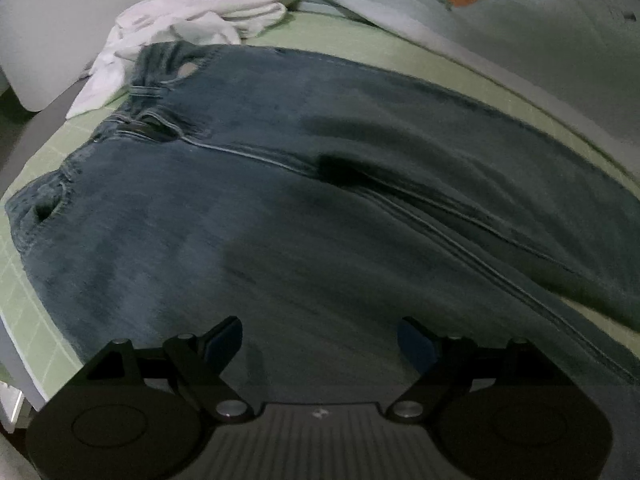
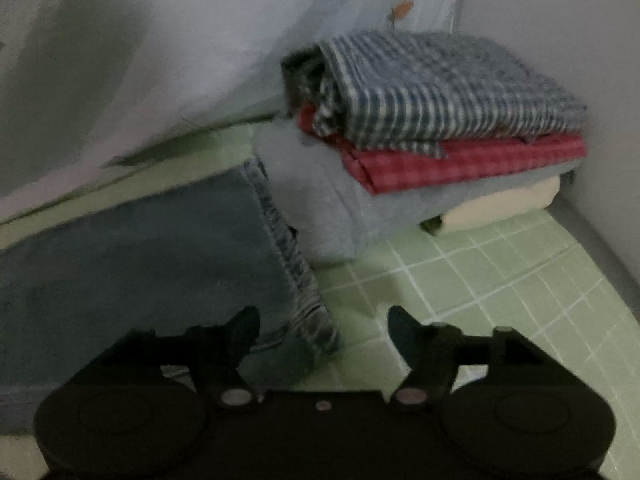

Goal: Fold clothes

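1. Here, the left gripper (image 1: 320, 344) hovers low over the thigh of the blue jeans (image 1: 320, 184) with its jaws spread wide and nothing between them.
2. The right gripper (image 2: 324, 330) is likewise spread and empty; its left finger sits over the frayed hem (image 2: 296, 264) of a jeans leg, its right finger over bare green grid mat (image 2: 500, 280).
3. The jeans lie spread flat on the mat, waistband (image 1: 148, 92) at the far left in the left wrist view, legs running off to the right.
4. A crumpled white garment (image 1: 200, 16) lies just beyond the waistband, touching or nearly so.
5. Past the hem stands a folded stack (image 2: 440, 140): blue check on top, red check, pale blue, then cream.
6. Risk, as I judge it: a pinch on one denim layer would let the leg sag and twist, and swinging the hem across could knock the nearby stack.
7. No containers are visible; both views are blurred.
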Motion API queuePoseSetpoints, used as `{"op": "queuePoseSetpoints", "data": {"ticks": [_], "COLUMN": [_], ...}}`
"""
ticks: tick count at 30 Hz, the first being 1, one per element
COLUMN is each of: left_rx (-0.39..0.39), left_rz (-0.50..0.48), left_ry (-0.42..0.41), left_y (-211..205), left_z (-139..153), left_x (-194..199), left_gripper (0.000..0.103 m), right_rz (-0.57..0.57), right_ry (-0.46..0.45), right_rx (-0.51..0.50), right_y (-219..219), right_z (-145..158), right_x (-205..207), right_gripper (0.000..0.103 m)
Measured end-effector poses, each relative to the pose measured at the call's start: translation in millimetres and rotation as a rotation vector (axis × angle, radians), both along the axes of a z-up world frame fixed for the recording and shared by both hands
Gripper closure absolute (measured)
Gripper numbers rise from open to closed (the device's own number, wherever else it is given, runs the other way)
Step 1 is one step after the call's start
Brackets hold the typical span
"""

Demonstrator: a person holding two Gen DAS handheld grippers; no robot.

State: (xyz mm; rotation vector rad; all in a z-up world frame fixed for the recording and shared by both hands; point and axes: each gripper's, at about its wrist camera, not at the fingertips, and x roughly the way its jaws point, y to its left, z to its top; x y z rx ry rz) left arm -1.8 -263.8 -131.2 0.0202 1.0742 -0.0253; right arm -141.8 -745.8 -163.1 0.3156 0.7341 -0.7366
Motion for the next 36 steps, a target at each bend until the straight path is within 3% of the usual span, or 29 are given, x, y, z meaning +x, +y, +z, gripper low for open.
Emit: {"op": "queuePoseSetpoints", "data": {"ticks": [2, 5, 8, 13, 22, 29, 36], "left_rx": [-0.010, -0.036, -0.068, -0.096, -0.098, -0.181, -0.159], "left_rz": [0.016, 0.060, 0.105, 0.175, 0.162, 0.189, 0.199], "left_ry": [-0.016, -0.025, -0.022, -0.021, -0.036, 0.040, 0.043], "left_y": [16, 52, 93, 169, 261, 289, 298], "left_z": [3, 3, 3, 6, 9, -8, -7], "left_x": [2, 7, 13, 21, 61, 93, 98], "left_gripper": [0.017, 0.017, 0.017, 0.017, 0.016, 0.014, 0.013], "right_rz": [-0.032, -0.047, -0.063, -0.079, -0.118, -0.178, -0.214], "right_ry": [-0.030, -0.063, -0.078, -0.085, -0.100, -0.121, -0.118], "right_rx": [0.026, 0.044, 0.069, 0.203, 0.288, 0.296, 0.300], "right_y": [16, 55, 107, 194, 320, 369, 385], "right_z": [7, 11, 12, 2, -6, -5, -4], "right_x": [-13, -33, -53, -71, -54, -48, -42], "right_gripper": [0.005, 0.000, 0.000, 0.000, 0.000, 0.000, 0.000]}}
